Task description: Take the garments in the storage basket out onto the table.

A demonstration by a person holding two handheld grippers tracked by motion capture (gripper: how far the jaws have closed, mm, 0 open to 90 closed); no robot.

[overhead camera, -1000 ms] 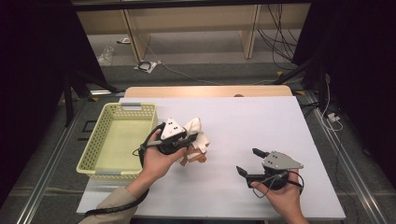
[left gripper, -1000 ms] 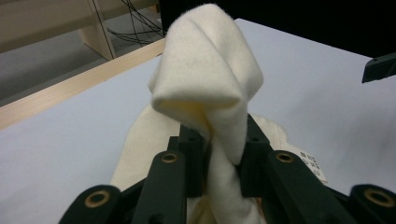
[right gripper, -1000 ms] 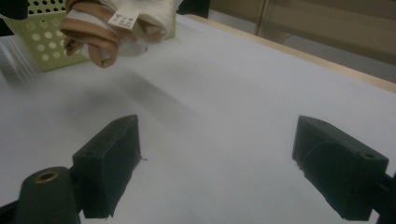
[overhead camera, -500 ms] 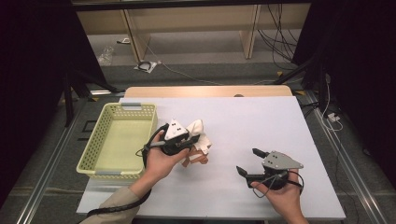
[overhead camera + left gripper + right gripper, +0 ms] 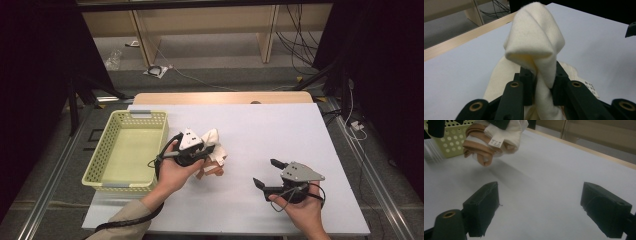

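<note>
**Colours on the table**

The cloth (image 5: 534, 37) is cream with tan straps (image 5: 477, 147) and a white label (image 5: 494, 143). The basket (image 5: 112, 181) is pale yellow-green, dotted with holes. The table (image 5: 280, 130) is white, its far edge light wood. Both grippers' jaws are black.

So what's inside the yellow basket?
The yellow basket looks empty, just its bare bottom. The near wall hides a strip of the floor. The white cloth is beside it.

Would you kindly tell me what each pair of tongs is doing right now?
Left tongs: shut on the cream cloth bag.
Right tongs: open, holding nothing, above the white table.
</note>
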